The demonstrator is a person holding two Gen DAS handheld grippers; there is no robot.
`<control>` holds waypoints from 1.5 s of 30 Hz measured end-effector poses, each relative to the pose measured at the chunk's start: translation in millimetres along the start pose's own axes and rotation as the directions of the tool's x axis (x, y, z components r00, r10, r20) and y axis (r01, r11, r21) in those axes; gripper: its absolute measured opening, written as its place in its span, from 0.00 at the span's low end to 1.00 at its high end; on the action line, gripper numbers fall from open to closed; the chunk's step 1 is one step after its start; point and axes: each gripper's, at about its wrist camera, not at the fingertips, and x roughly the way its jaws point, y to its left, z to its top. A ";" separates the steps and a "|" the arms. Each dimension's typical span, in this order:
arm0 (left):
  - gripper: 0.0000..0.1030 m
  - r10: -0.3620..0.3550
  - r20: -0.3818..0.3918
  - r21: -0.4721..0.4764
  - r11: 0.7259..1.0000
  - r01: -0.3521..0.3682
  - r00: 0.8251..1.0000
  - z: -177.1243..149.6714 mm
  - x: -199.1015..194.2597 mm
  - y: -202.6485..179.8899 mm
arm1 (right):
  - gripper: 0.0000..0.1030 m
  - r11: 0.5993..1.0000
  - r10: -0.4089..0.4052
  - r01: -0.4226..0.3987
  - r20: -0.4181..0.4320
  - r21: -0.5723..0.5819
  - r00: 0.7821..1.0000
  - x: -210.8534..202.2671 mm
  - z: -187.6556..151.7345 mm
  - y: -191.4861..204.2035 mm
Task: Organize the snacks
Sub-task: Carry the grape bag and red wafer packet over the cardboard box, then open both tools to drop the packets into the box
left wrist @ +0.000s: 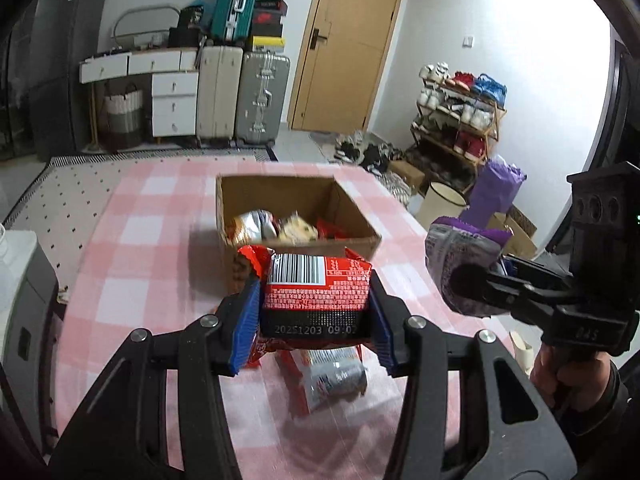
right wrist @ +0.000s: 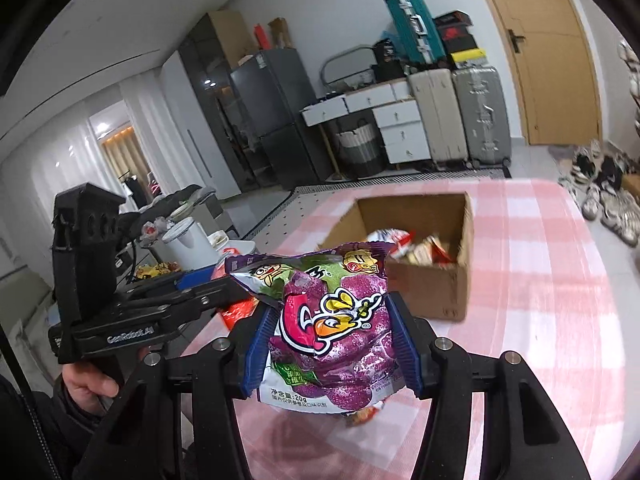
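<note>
Left wrist view: left gripper (left wrist: 314,312) clamps red packet (left wrist: 316,292); right gripper (right wrist: 332,344) clamps purple packet (right wrist: 328,320), both raised for dropping into cardboard box (left wrist: 360,236) ahead.

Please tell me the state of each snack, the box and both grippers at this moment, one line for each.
red snack packet: clamped in the left gripper, lifted off the table
purple snack packet: clamped in the right gripper, lifted
cardboard box: open, upright, snacks inside
silver and red packet: lying on the checked tablecloth, not held
</note>
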 end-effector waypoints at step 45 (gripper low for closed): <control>0.45 -0.075 -0.110 -0.035 0.997 0.071 0.991 128.4 222.6 59.5 | 0.53 0.993 -0.009 0.016 -0.060 0.116 0.998 150.0 108.6 -88.1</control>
